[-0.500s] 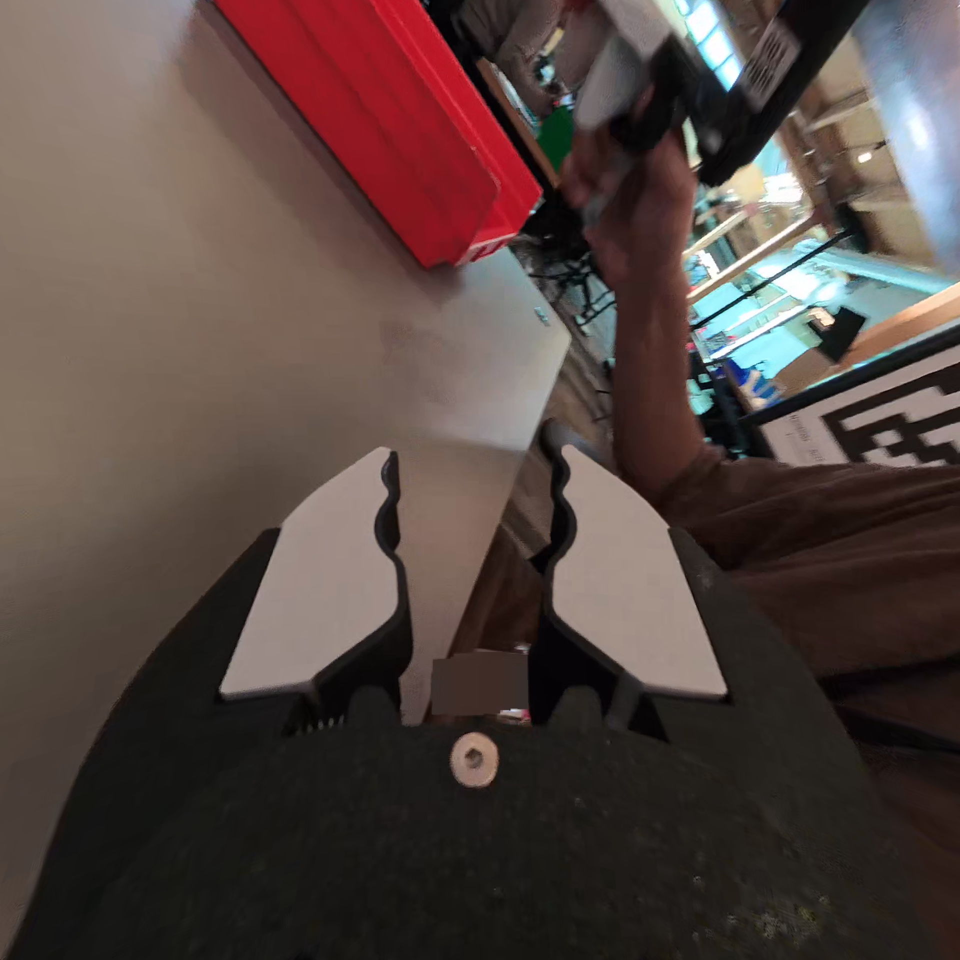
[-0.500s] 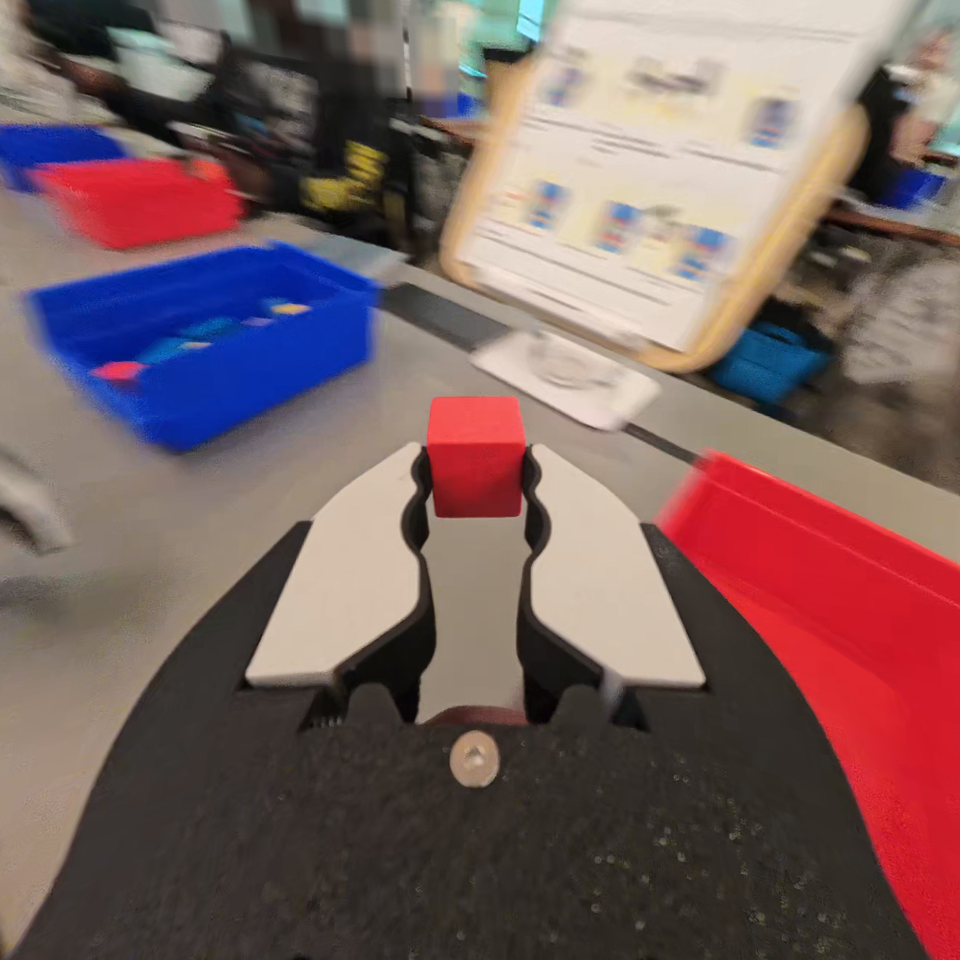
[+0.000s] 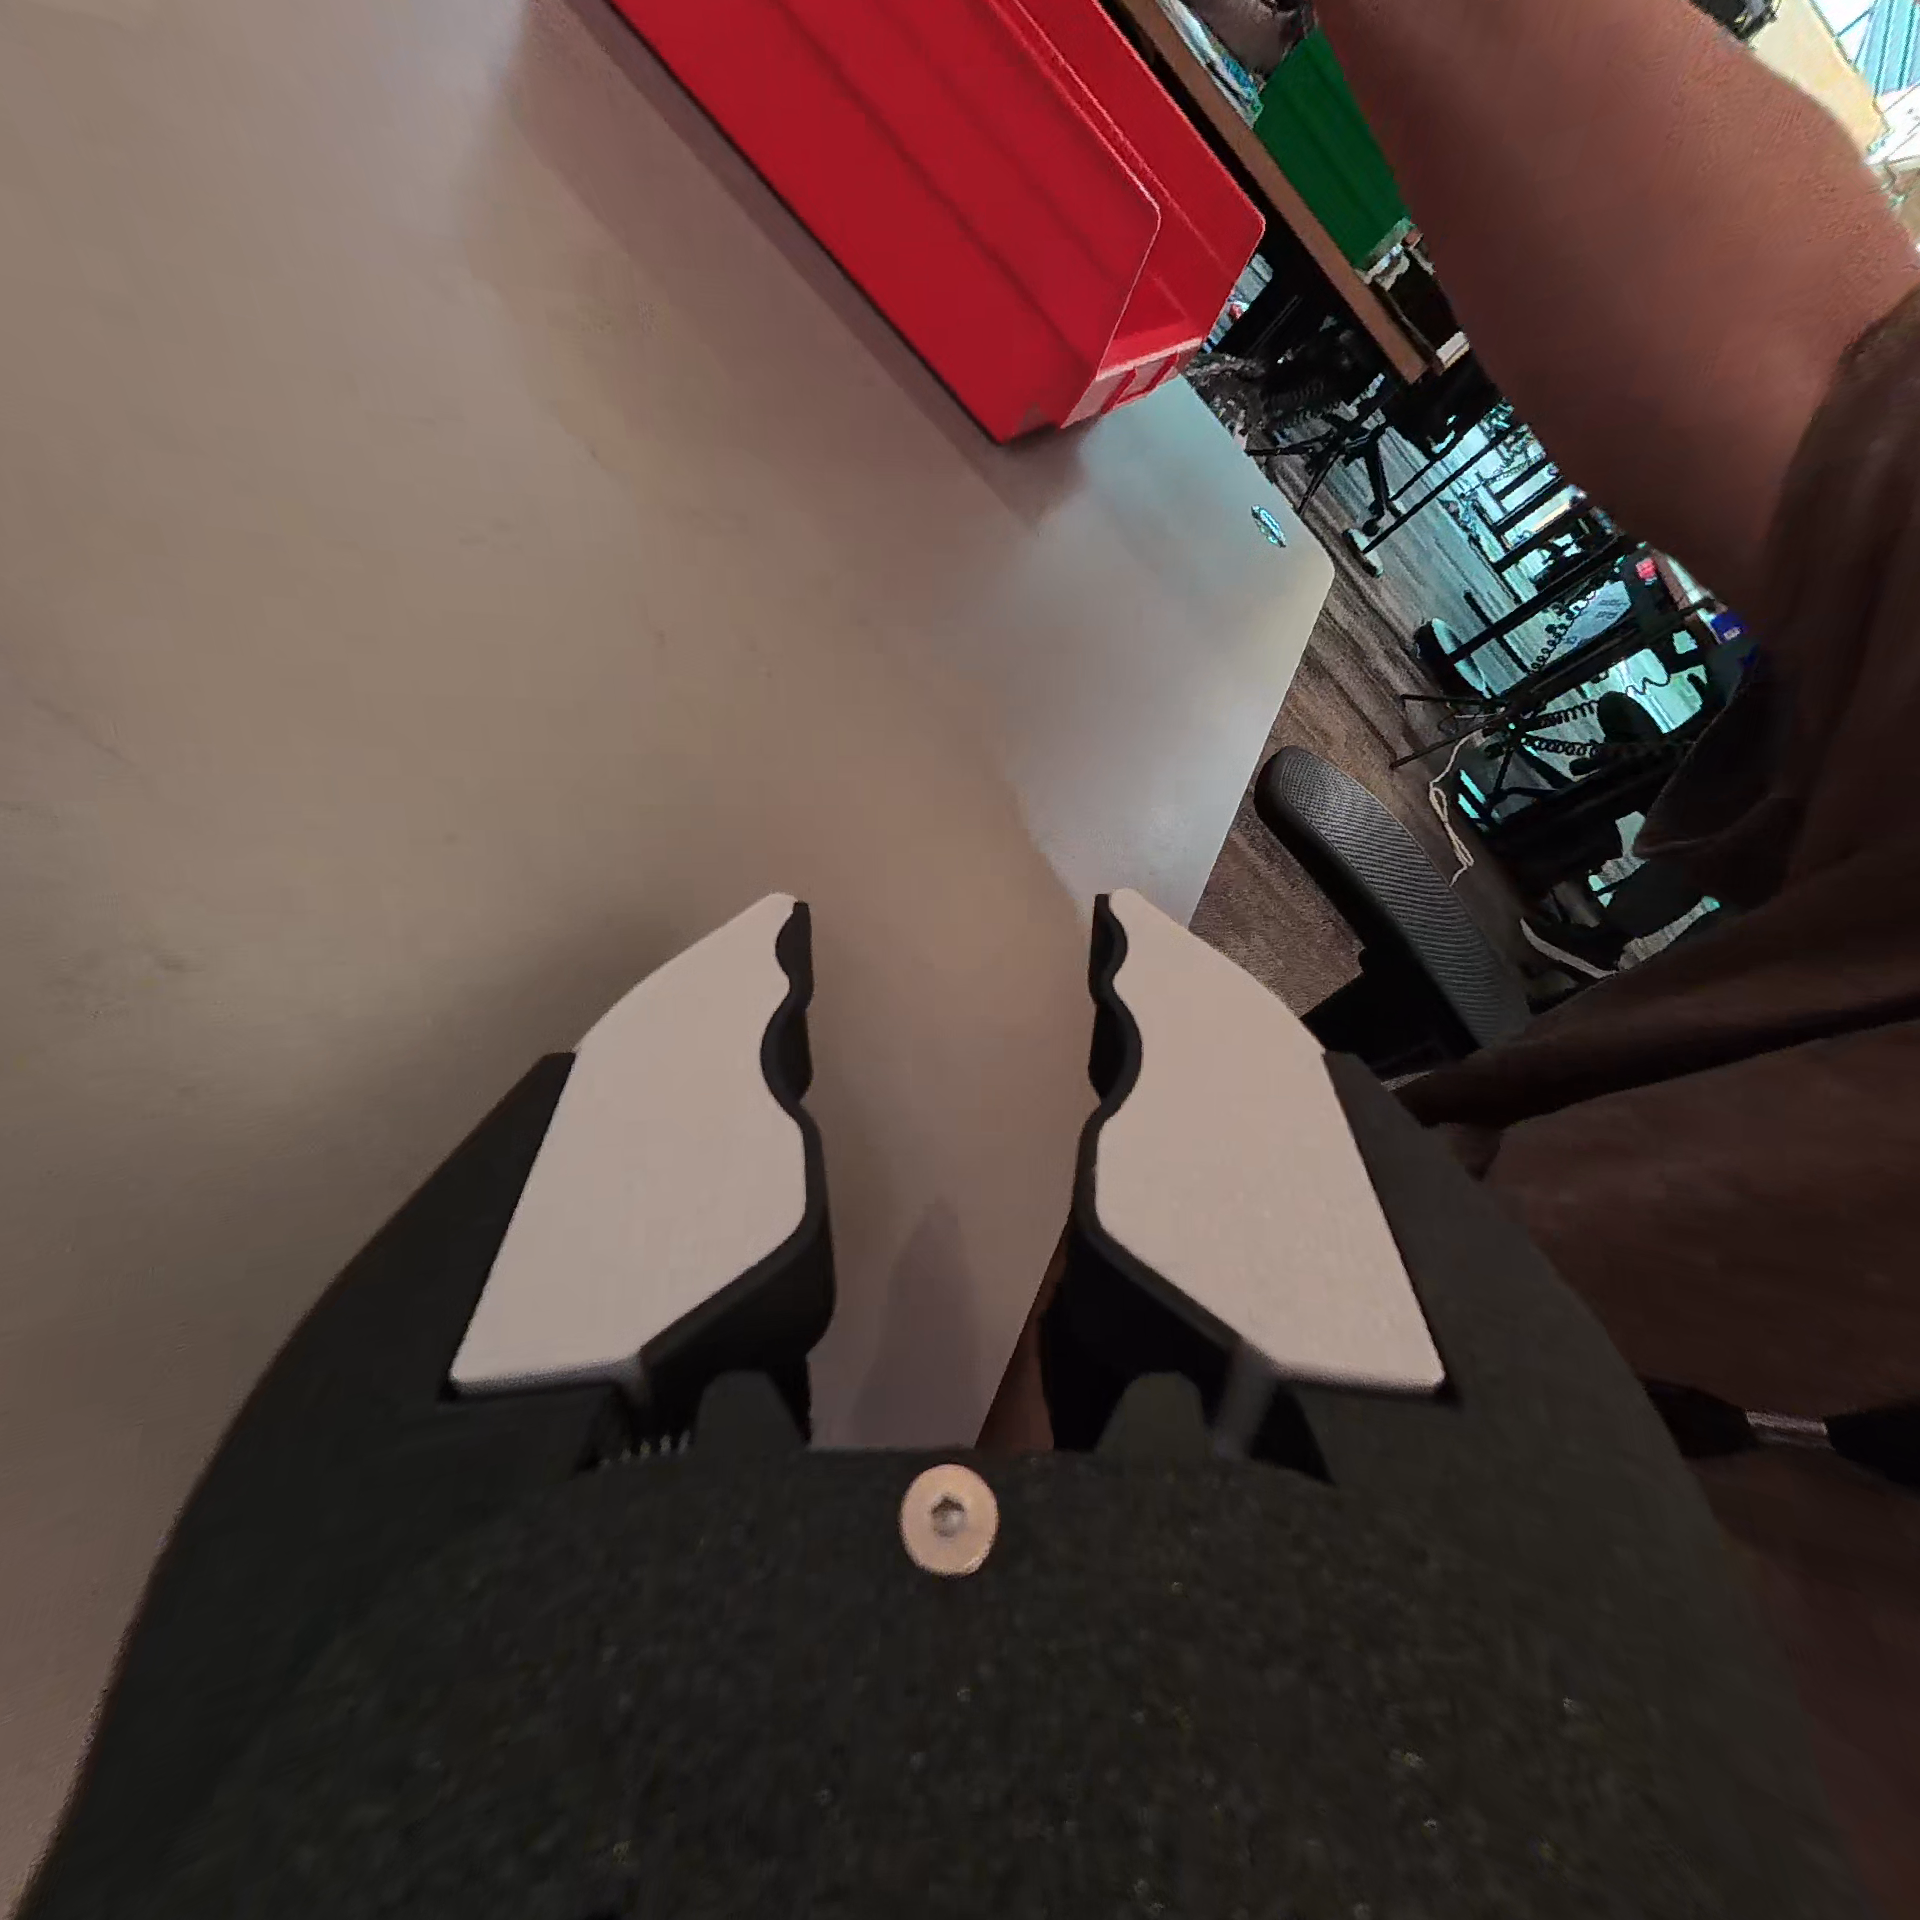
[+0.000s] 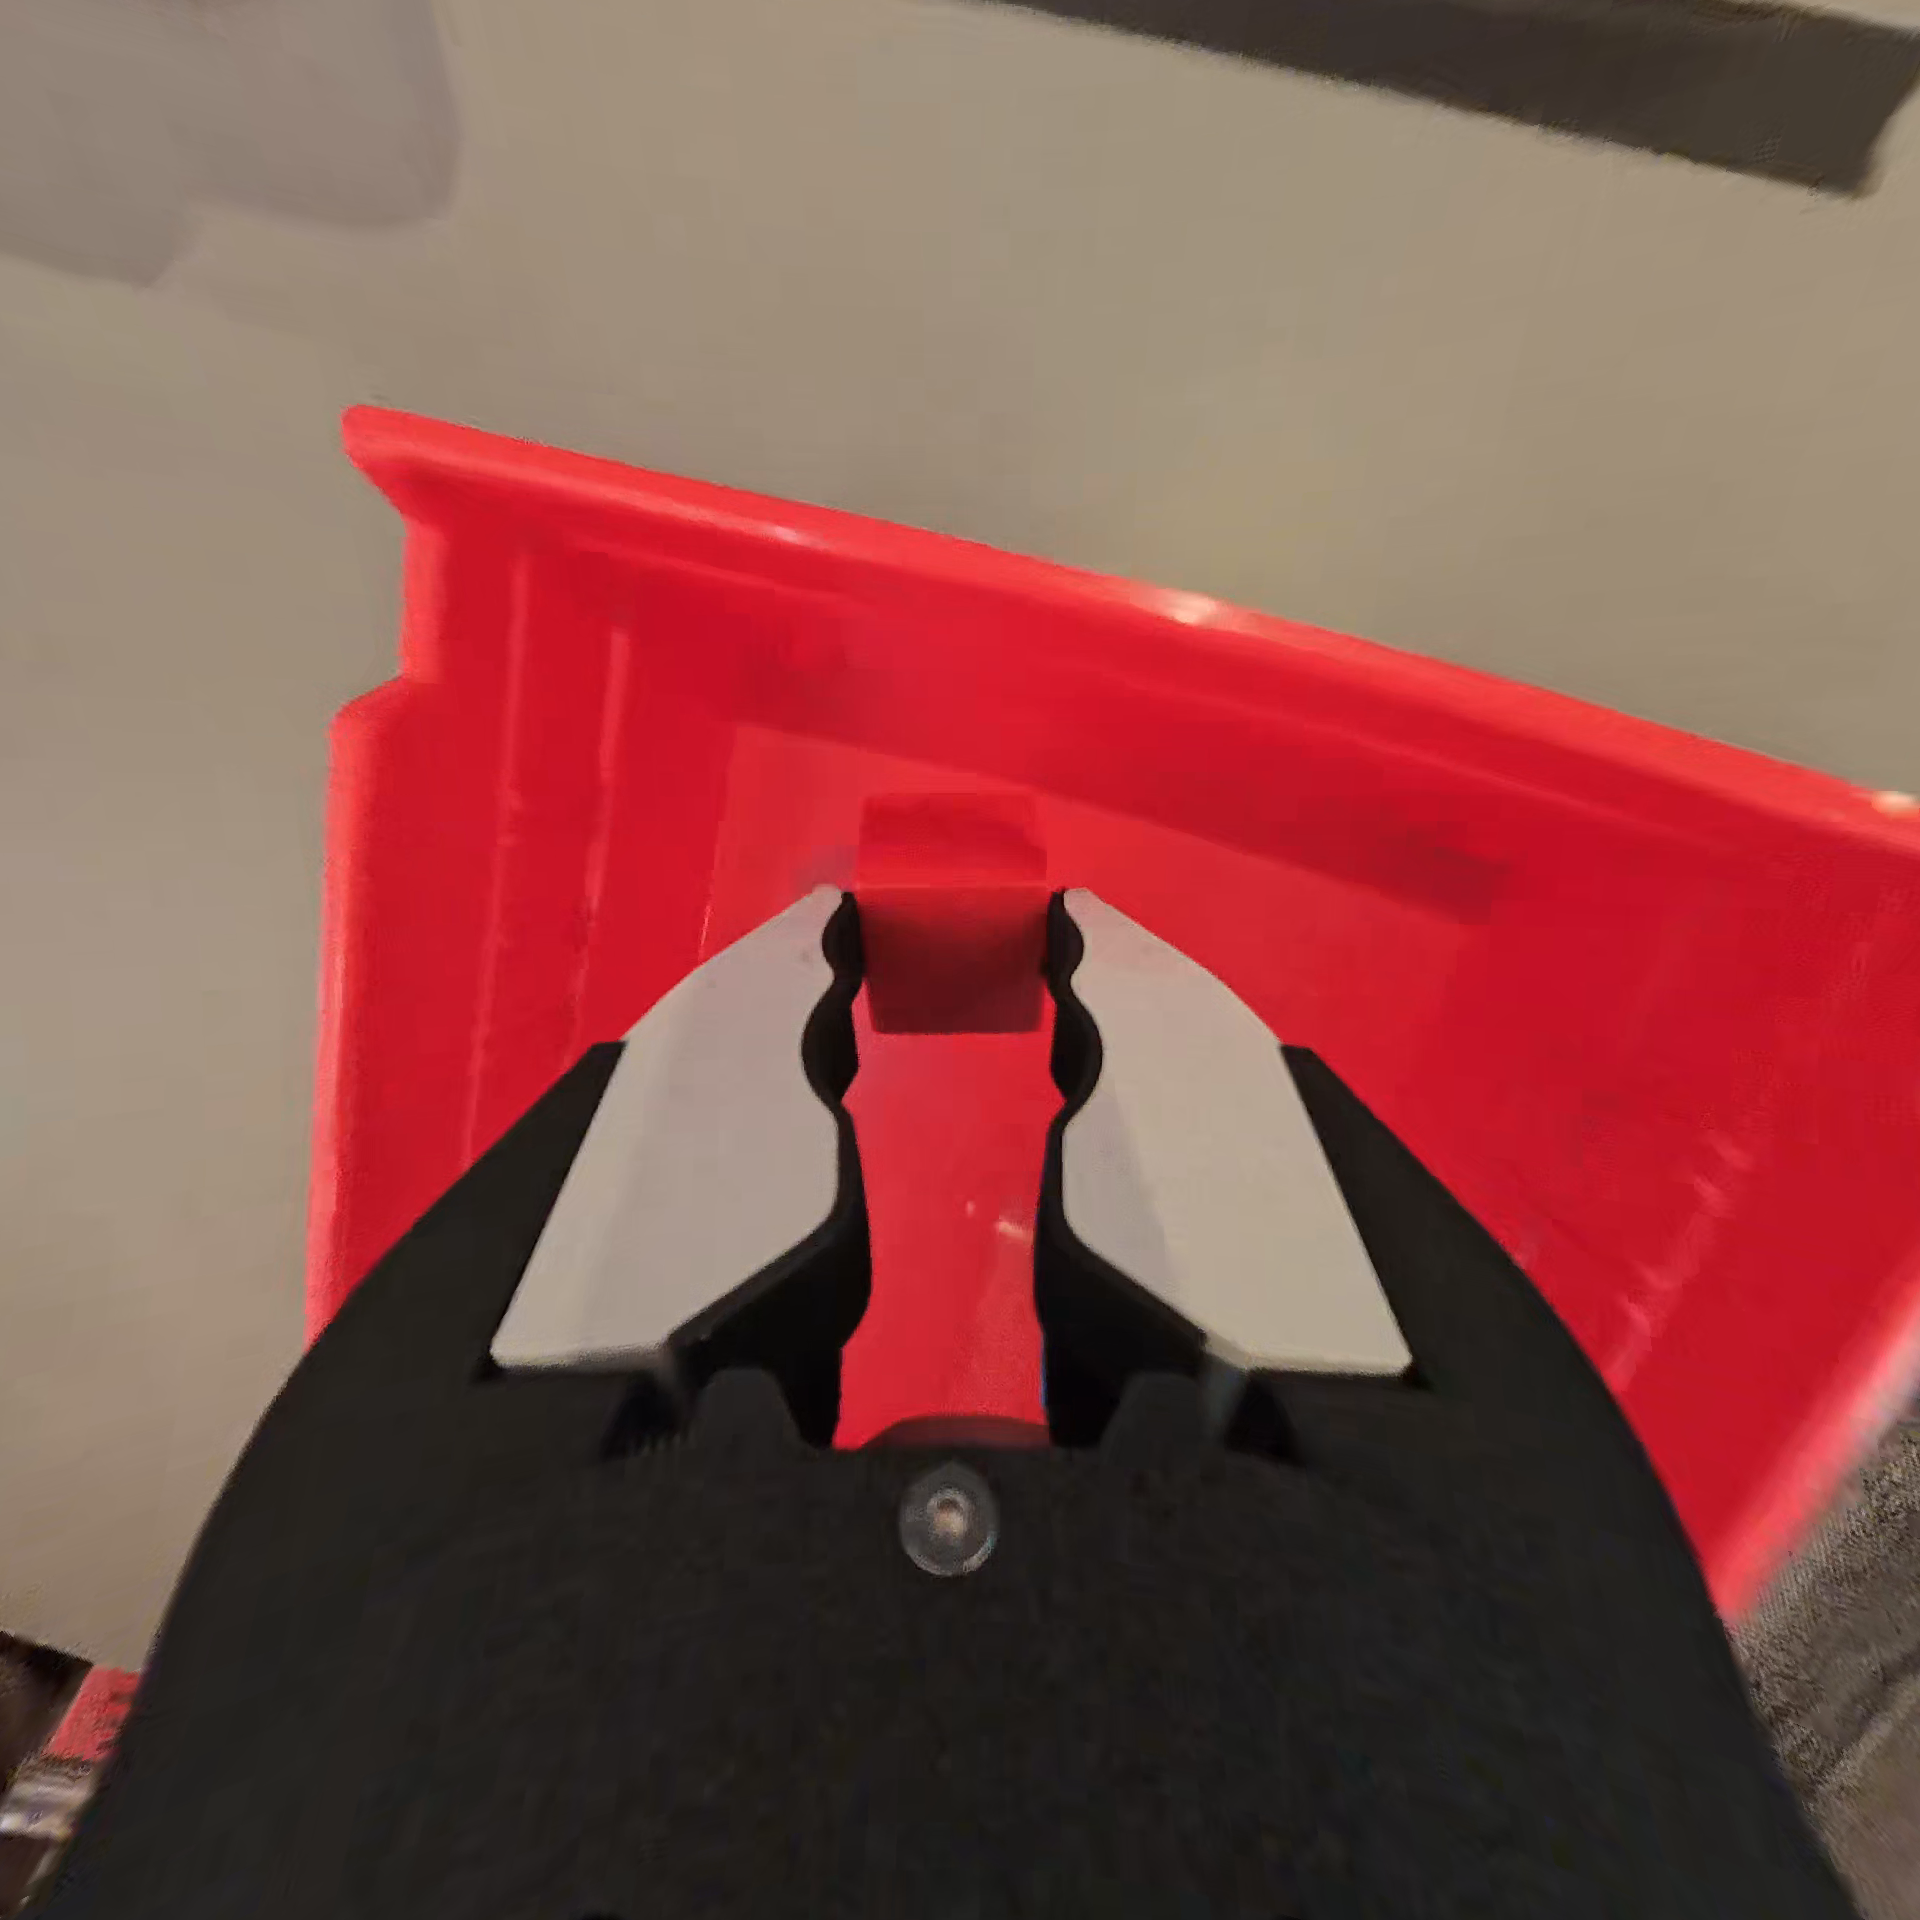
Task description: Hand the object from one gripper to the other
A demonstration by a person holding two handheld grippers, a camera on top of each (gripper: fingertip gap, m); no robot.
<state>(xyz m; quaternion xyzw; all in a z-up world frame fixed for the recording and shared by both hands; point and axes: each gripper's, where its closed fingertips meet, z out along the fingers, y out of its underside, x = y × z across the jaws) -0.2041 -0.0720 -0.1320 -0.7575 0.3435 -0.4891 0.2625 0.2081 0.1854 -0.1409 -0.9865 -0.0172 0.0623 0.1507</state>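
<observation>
My right gripper (image 4: 948, 914) is shut on a red cube (image 4: 948, 951), held between the fingertips. It points down into a red bin (image 4: 1351, 748), with the cube above the bin's floor. My left gripper (image 3: 948, 920) is open and empty, low over the pale table (image 3: 416, 623) near its front edge. The red bin also shows in the left wrist view (image 3: 966, 187) at the top. The right gripper itself is out of the left wrist view; only a person's arm and brown sleeve (image 3: 1662, 312) show at the right.
The table edge (image 3: 1247, 769) runs close to my left gripper's right finger, with a black chair (image 3: 1392, 883) and floor beyond. A dark strip (image 4: 1507, 73) lies on the table past the red bin. A green bin (image 3: 1320, 145) stands farther back.
My right gripper has swung from facing across the table to pointing down into the red bin, still holding the cube. The left gripper has shifted a little and stays open.
</observation>
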